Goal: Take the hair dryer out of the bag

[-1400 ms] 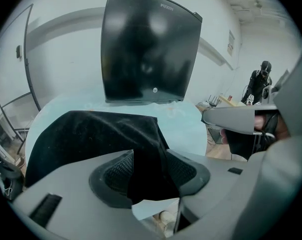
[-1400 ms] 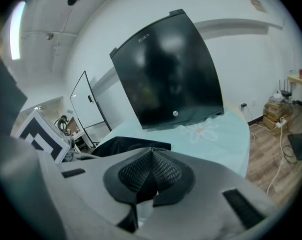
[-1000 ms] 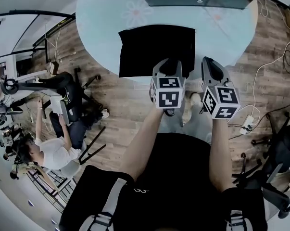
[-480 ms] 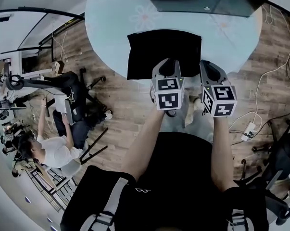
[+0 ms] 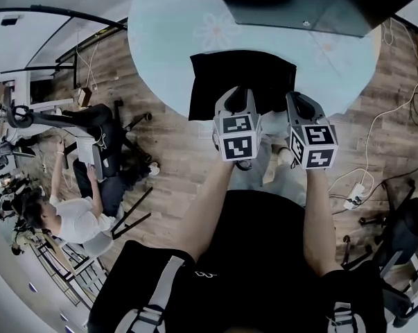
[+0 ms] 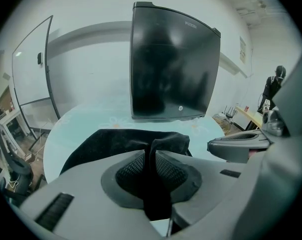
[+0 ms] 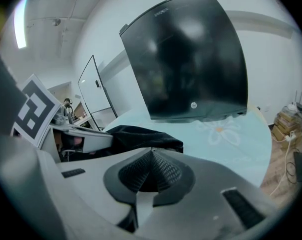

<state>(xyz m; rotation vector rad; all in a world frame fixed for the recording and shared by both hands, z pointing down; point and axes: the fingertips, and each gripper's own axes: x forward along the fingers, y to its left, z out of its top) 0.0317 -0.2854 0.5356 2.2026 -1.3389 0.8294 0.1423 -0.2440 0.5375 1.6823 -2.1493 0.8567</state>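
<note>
Bag (image 5: 222, 71), black cloth: lies flat at the near edge of the round pale table (image 5: 160, 26), in front of an upright black panel (image 5: 299, 2). Your left gripper (image 6: 152, 150): jaws have just been closing and now pinch a raised fold of the bag's near rim. Your right gripper (image 7: 151, 153): just beside the left, jaws brought together with nothing between them. Hair dryer: cannot be made out in any view.

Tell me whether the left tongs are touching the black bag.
Touching. In the left gripper view the left tongs, just closed, pinch a fold of the black bag between their pads.
</note>
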